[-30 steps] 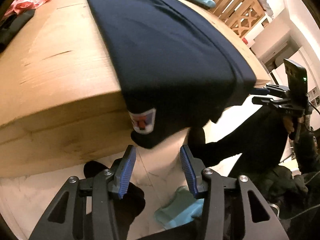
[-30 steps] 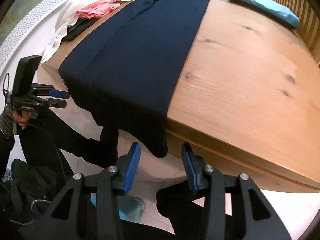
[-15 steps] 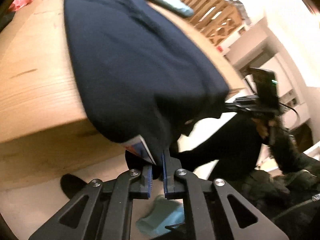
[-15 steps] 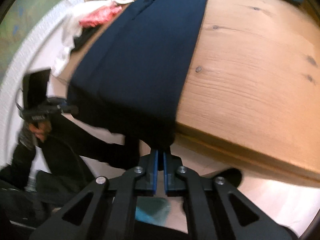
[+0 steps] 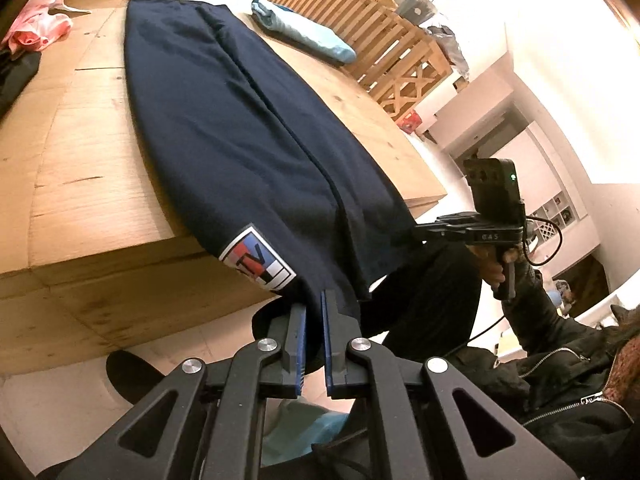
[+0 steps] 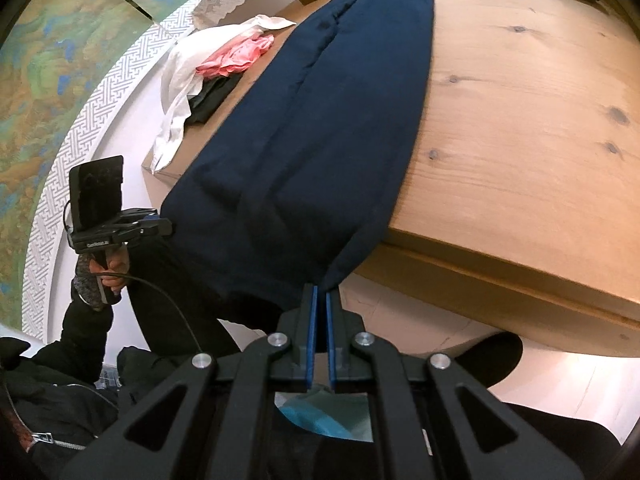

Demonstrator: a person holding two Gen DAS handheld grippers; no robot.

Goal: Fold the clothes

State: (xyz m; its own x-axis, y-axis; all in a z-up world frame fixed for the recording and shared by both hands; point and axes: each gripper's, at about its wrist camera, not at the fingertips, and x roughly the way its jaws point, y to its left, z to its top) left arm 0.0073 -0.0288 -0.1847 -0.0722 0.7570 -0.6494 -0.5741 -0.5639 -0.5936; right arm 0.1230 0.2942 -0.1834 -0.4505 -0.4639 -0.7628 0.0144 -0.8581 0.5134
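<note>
A long navy garment [image 5: 248, 128] lies along the wooden table [image 5: 80, 168], its near end hanging over the front edge. A white, red and blue label [image 5: 258, 258] sits near that hem. My left gripper [image 5: 313, 300] is shut on the hem's left corner, just below the table edge. My right gripper [image 6: 321, 294] is shut on the garment's [image 6: 320, 120] other hem corner, off the table's [image 6: 520, 120] front edge. Each gripper shows in the other's view, pinching cloth: the right one [image 5: 420, 232] and the left one [image 6: 166, 228].
A folded light-blue garment [image 5: 304, 32] lies at the table's far side by a slatted wooden bench [image 5: 384, 40]. Pink, white and black clothes [image 6: 216, 68] are heaped on the far left corner. The person's dark trousers, jacket and shoes [image 6: 492, 360] are below the table edge.
Both grippers went from open to shut, each pinching a hem corner of the navy garment. The left one has since risen, lifting its corner and stretching the hem.
</note>
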